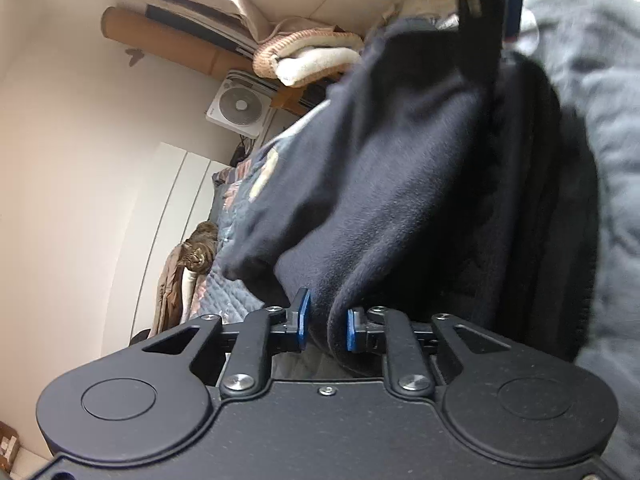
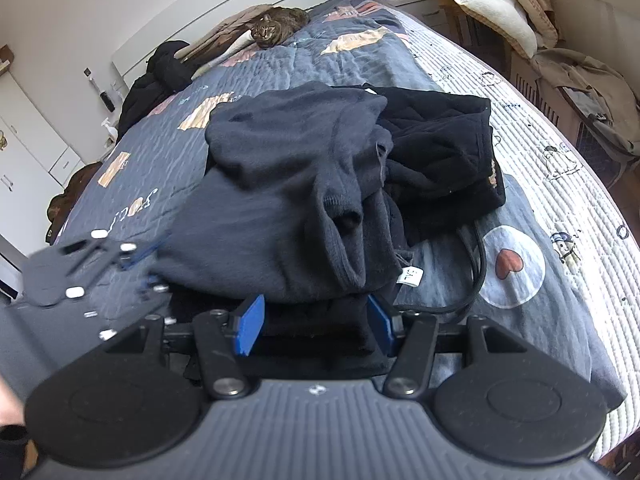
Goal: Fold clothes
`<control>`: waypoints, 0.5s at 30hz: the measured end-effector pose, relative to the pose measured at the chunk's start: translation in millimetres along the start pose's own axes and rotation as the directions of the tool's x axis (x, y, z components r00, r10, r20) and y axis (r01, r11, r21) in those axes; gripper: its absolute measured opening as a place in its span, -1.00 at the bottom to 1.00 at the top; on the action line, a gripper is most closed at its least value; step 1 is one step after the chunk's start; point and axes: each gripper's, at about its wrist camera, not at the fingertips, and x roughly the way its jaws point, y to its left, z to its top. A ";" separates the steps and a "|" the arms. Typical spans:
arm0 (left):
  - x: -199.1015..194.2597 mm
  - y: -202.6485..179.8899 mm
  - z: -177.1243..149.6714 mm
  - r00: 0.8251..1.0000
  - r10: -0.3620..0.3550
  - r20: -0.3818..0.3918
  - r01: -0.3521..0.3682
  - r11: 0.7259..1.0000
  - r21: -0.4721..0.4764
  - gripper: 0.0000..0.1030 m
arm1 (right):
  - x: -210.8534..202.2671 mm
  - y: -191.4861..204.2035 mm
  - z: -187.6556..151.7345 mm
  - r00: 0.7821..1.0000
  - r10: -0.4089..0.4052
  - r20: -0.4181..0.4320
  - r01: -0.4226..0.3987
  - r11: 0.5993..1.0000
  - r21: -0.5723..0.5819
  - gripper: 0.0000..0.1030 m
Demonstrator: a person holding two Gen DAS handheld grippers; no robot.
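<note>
The left gripper (image 1: 325,322) pinches a fold of the navy sweatshirt (image 2: 280,184), its blue pads narrowly apart with cloth between them. The sweatshirt lies heaped on the quilted bedspread (image 2: 168,148), against a black quilted garment (image 2: 440,148). The right gripper (image 2: 314,324) stands about half open at the sweatshirt's near edge, dark cloth between its pads; whether they press it I cannot tell. A tabby cat (image 2: 276,26) rests at the far end of the bedspread.

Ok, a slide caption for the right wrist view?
Right gripper over a navy sweatshirt on the bed, left gripper at its edge, cat watching.
</note>
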 end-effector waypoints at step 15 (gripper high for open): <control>8.1 -30.2 -7.5 0.996 0.044 -0.076 -0.045 0.999 -0.008 -0.60 | 3.4 -2.7 -1.9 1.000 0.008 0.001 -0.008 1.000 0.016 0.09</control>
